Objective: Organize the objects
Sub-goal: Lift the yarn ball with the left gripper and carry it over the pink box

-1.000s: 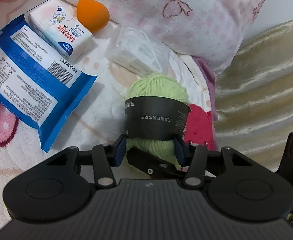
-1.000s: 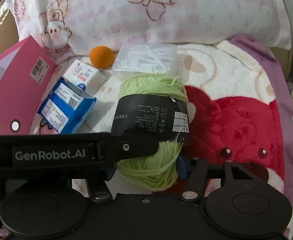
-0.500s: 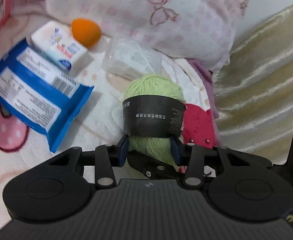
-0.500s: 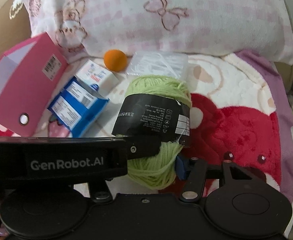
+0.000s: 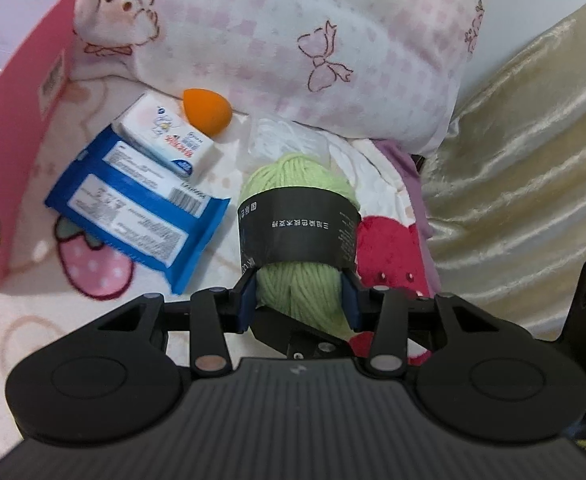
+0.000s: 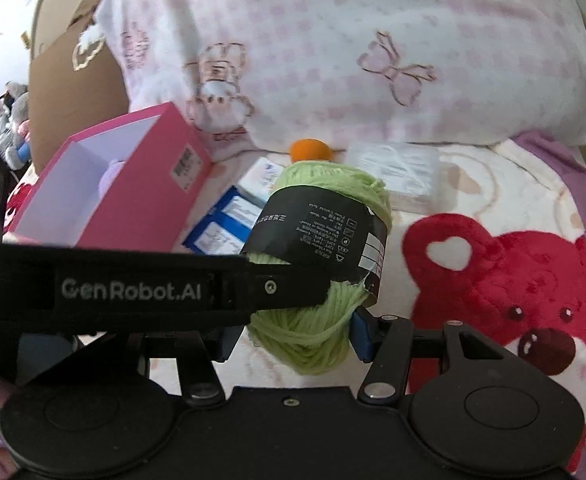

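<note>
- The jaws of the left gripper (image 5: 299, 300) are closed most of the way on a light green ball of yarn with a black paper band (image 5: 299, 232), their blue pads pressed into its lower end on both sides.
- The jaws of the right gripper (image 6: 293, 338) stand about half open around the same yarn; the right blue pad touches the wool, while the left finger is partly hidden behind the other gripper's black arm, so I cannot tell whether that side presses.
- In the right wrist view the left gripper's arm, printed with white lettering, crosses in front from the left and meets the yarn just under its band.
- The yarn is held up off a fleece blanket printed with a red bear and strawberries (image 6: 493, 280), which covers a bed.
- On the blanket to the left of the yarn lies a flat blue wipes packet with white labels (image 5: 133, 208), and a small white tissue pack (image 5: 169, 140) rests on its far end.
- An orange teardrop-shaped make-up sponge (image 5: 205, 110) sits just beyond the tissue pack, against a pink-and-white checked pillow with bow embroidery (image 5: 333, 40).
- A clear plastic box of white contents (image 6: 401, 168) lies at the pillow's foot, behind the yarn.
- An open pink cardboard box (image 6: 133, 184) stands at the left, with something pale purple inside.
</note>
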Motion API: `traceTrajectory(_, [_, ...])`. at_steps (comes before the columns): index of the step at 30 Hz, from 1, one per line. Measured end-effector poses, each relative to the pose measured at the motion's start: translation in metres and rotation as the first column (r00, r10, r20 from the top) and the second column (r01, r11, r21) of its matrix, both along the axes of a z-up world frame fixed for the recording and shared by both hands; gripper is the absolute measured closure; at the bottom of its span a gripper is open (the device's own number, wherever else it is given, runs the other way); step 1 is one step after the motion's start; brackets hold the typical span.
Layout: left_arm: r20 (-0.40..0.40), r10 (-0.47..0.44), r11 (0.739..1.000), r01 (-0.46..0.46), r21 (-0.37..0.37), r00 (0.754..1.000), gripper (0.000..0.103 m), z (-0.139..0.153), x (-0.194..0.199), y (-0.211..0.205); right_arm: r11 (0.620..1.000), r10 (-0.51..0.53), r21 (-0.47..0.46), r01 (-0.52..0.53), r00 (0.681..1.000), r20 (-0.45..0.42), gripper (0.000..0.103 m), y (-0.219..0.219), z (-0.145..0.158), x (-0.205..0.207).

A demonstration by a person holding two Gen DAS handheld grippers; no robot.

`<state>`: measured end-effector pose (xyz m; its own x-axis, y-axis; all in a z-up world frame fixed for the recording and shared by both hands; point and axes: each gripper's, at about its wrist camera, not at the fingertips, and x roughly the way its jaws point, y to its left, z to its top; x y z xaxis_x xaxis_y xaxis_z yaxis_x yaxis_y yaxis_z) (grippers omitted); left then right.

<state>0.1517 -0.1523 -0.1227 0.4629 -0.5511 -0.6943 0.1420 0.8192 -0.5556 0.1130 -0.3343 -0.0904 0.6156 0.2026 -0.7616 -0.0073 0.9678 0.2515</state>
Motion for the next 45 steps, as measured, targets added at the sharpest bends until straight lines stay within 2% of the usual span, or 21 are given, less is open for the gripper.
traceTrajectory(8, [0.002,-0.009,1.0,0.009,0.015,1.0,0.062,0.022,-0.022,0.018,0.999,0.043,-0.019,-0.041,0.997,0.064,0.045,0.021,0.016,-0.021])
traceTrajectory(13, [0.011,-0.023,1.0,0.023,0.013,1.0,0.062,0.043,-0.039,0.031,0.989,0.117,-0.099,-0.106,0.986,0.116,0.046,0.041,0.033,-0.037])
traceTrajectory(19, [0.02,-0.084,0.995,0.083,0.056,0.996,0.062,0.074,-0.061,0.047,0.988,0.145,-0.067,-0.137,0.98,0.139,0.046,0.059,0.055,-0.057])
traceTrajectory(26, [-0.038,-0.095,0.99,0.098,0.097,0.995,0.062,0.087,-0.08,0.064,0.995,0.085,0.046,-0.088,0.994,0.065,0.046,0.079,0.061,-0.07])
traceTrajectory(30, [-0.061,-0.101,0.988,0.107,0.114,0.993,0.062,0.087,-0.092,0.073,0.994,0.103,0.02,-0.104,0.994,0.047,0.046,0.097,0.061,-0.078])
traceTrajectory(35, [-0.072,-0.103,0.987,0.111,0.12,0.992,0.062,0.09,-0.108,0.089,0.992,0.117,0.049,-0.118,0.993,0.02,0.046,0.11,0.066,-0.085])
traceTrajectory(45, [-0.034,-0.086,0.991,0.089,0.096,0.996,0.062,0.111,-0.14,0.127,0.988,0.153,0.025,-0.155,0.986,0.064,0.046,0.15,0.089,-0.107])
